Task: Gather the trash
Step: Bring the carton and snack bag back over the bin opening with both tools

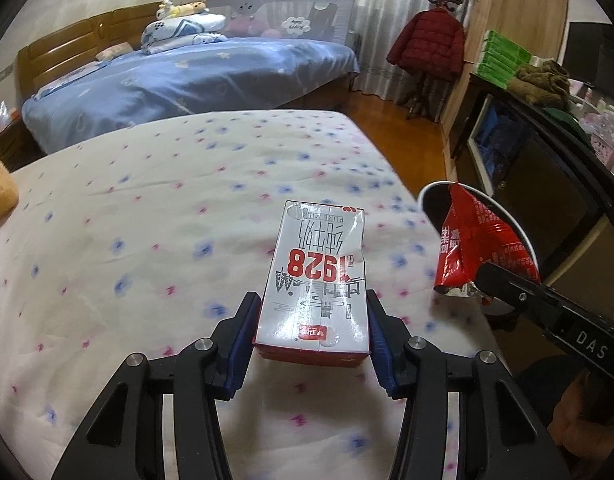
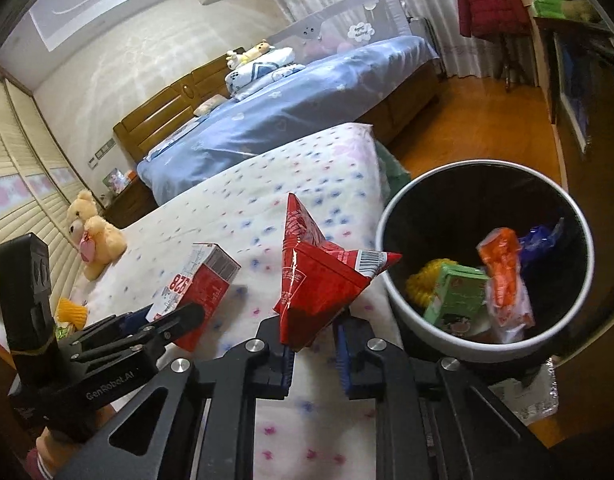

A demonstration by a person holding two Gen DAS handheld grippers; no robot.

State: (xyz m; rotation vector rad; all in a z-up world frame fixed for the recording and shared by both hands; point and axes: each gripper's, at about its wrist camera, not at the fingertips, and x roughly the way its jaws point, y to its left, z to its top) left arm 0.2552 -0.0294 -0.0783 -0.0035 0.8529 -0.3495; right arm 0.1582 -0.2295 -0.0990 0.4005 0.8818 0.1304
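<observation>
My left gripper [image 1: 313, 320] is shut on a white and red milk carton [image 1: 317, 276] marked 1928, held over the flowered bed cover [image 1: 147, 220]. The carton also shows in the right wrist view [image 2: 195, 288], with the left gripper [image 2: 163, 320] around it. My right gripper [image 2: 313, 346] is shut on a crumpled red snack bag [image 2: 315, 276], held beside the rim of the white trash bin [image 2: 439, 340]. In the left wrist view the red bag [image 1: 475, 252] hangs in front of the bin [image 1: 431, 196]. The bin holds a green carton [image 2: 455, 296], an orange wrapper [image 2: 507, 280] and a yellow item [image 2: 423, 284].
A teddy bear [image 2: 93, 236] sits at the head of the flowered bed. A second bed with a blue cover [image 1: 195, 76] stands beyond. A red jacket [image 1: 427, 44] hangs on a coat stand. A dark cabinet [image 1: 527, 160] stands right of the bin on the wooden floor [image 2: 467, 128].
</observation>
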